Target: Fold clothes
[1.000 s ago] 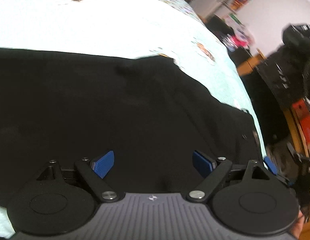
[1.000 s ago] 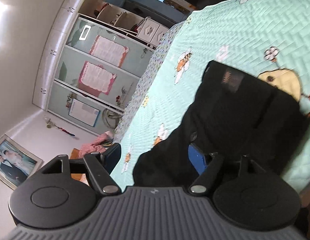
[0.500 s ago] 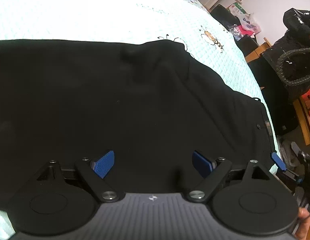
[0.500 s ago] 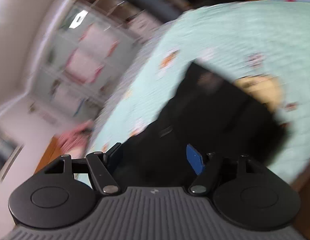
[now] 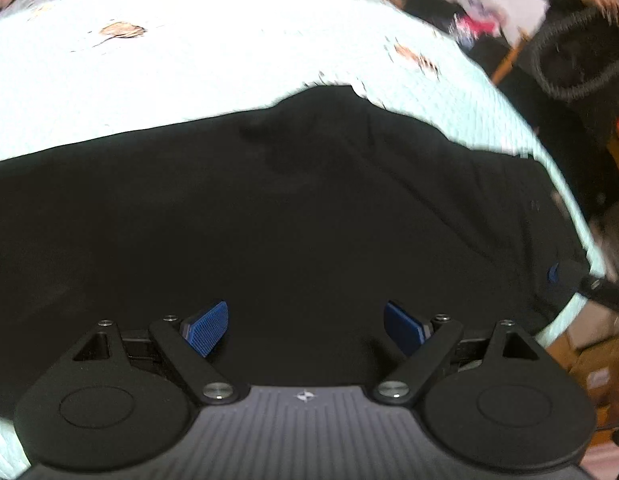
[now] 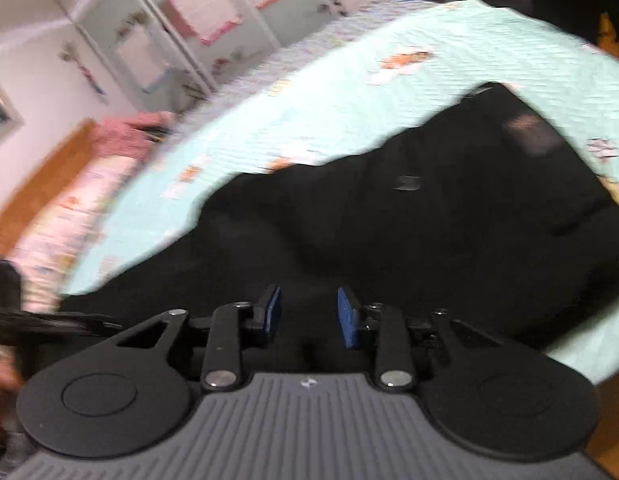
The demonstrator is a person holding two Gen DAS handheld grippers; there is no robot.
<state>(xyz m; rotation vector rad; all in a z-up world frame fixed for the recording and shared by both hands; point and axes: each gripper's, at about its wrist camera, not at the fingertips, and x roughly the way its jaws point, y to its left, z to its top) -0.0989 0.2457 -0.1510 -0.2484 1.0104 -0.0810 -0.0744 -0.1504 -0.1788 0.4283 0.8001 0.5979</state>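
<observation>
Left gripper (image 5: 305, 326): hovering over the near edge of the black garment (image 5: 269, 220), fingers spread wide, nothing between them.
Garment: lying spread on the mint quilt (image 5: 189, 80), a small ridge showing near its far edge.
Right gripper (image 6: 308, 316): jaws have just been closing, now partly apart over black cloth; whether the pads are pinching it I cannot tell.
Doing it well: probably taking matching corners with both grippers, catching every layer, lifting together so the fold is landing square.
</observation>
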